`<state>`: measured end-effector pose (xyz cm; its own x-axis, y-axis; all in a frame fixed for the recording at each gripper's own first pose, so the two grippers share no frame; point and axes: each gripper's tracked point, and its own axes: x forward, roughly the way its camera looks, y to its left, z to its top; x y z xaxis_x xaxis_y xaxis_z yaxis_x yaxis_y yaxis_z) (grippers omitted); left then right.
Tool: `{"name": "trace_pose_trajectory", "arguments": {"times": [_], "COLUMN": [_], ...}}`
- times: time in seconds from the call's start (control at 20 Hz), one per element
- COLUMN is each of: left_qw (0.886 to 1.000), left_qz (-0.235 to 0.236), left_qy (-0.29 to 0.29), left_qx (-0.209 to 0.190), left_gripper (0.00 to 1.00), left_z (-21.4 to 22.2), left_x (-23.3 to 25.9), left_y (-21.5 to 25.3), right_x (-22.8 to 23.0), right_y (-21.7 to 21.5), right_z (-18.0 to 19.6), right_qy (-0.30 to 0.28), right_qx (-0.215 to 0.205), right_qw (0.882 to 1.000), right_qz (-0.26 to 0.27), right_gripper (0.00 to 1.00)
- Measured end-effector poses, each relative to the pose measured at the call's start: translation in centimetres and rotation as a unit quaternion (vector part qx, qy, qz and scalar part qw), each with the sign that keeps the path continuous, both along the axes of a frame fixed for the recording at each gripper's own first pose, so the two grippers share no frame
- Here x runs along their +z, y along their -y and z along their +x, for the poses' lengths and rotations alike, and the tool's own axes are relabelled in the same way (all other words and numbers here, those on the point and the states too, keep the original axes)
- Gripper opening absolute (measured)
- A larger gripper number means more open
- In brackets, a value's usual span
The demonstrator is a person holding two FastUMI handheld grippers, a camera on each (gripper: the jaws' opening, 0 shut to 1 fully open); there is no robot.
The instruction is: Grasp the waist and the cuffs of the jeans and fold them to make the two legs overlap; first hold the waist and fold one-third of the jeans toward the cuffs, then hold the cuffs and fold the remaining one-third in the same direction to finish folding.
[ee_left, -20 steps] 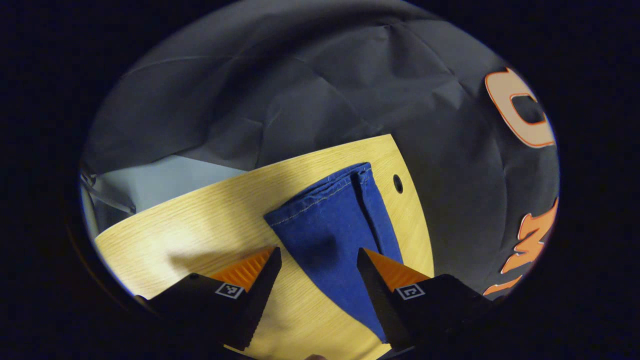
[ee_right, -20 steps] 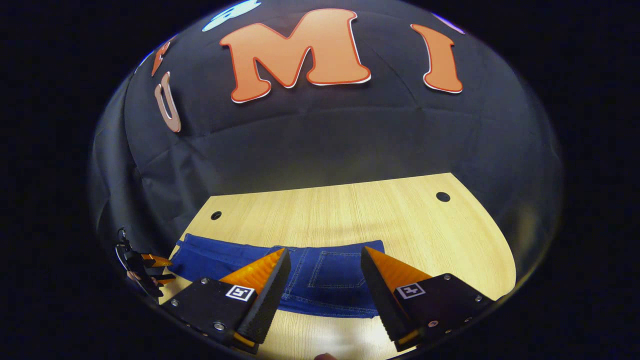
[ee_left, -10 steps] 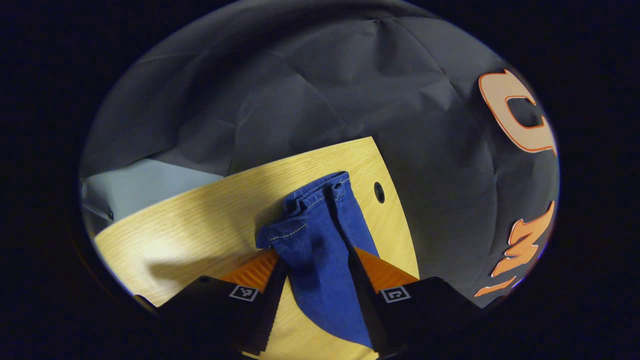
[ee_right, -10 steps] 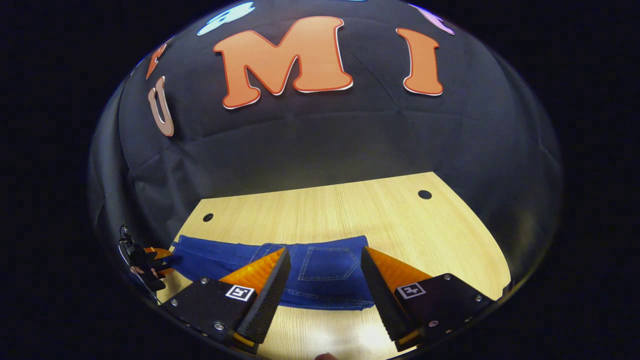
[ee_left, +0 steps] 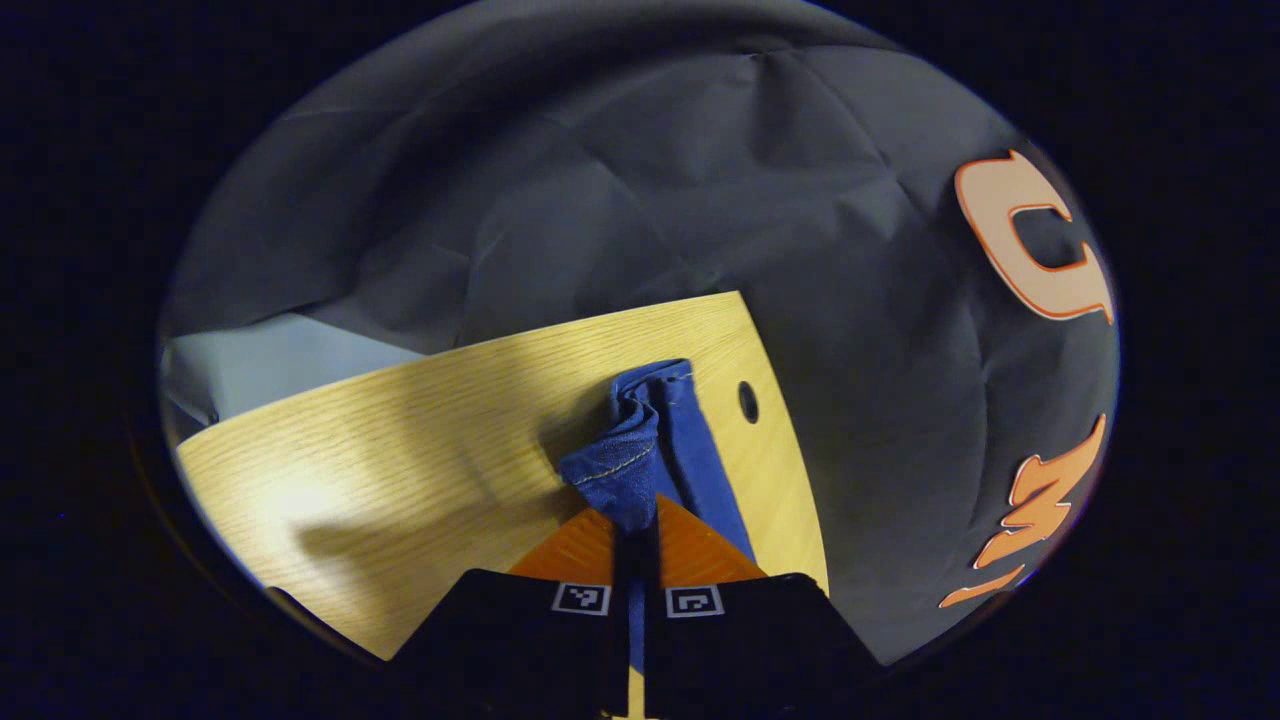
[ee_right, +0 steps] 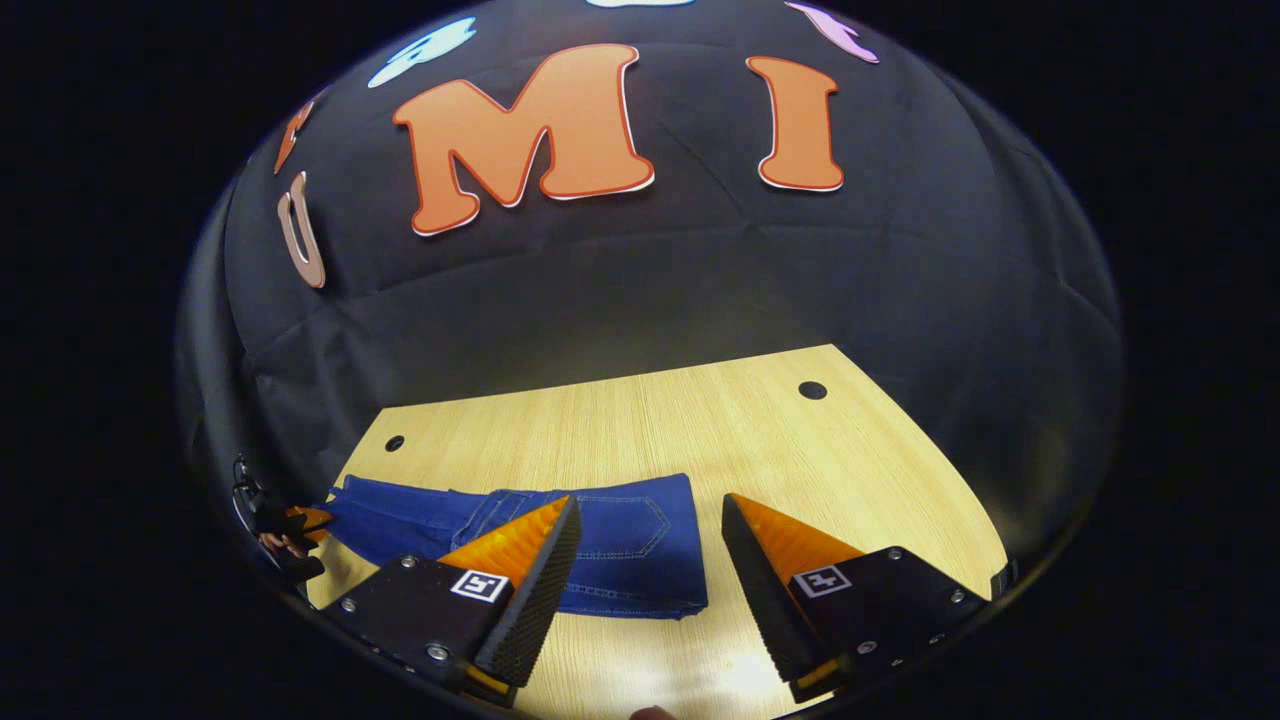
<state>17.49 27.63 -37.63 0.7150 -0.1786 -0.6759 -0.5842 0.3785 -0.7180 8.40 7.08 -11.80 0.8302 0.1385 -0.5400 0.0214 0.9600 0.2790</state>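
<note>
Denim jeans [ee_left: 640, 450] bunched, pinched in left gripper [ee_left: 637, 520]; woodgrain table [ee_left: 420, 430].

Jeans [ee_right: 560, 540] lie on the table [ee_right: 700, 420], stretched along its near edge, waist end toward the middle, cuffs [ee_left: 640, 440] toward the table's left end. Left gripper [ee_left: 637, 525] sits at the cuffs, fingers pinched on the bunched fabric, beside a table hole [ee_left: 748, 401]. Right gripper [ee_right: 645, 560] is above the near edge by the waist [ee_right: 680, 545], its fingers apart.
</note>
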Motion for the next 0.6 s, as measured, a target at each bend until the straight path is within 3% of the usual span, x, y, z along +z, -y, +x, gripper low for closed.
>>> {"name": "trace_pose_trajectory", "arguments": {"times": [0.3,0.6], "left_qw": [0.995,0.981], "left_qz": [0.061,0.092], "left_qy": [0.069,0.142], "left_qx": [-0.040,-0.091], "left_gripper": [0.03,0.06], "left_z": [1.0,1.9], "left_x": [7.7,16.3], "left_y": [2.1,8.0], "right_x": [0.2,0.9], "right_y": [1.1,1.8], "right_z": [1.0,2.1], "right_qy": [0.012,0.028], "right_qx": [0.011,0.025], "right_qw": [1.000,0.999], "right_qz": [0.009,0.020], "right_gripper": [0.88,0.88]}}
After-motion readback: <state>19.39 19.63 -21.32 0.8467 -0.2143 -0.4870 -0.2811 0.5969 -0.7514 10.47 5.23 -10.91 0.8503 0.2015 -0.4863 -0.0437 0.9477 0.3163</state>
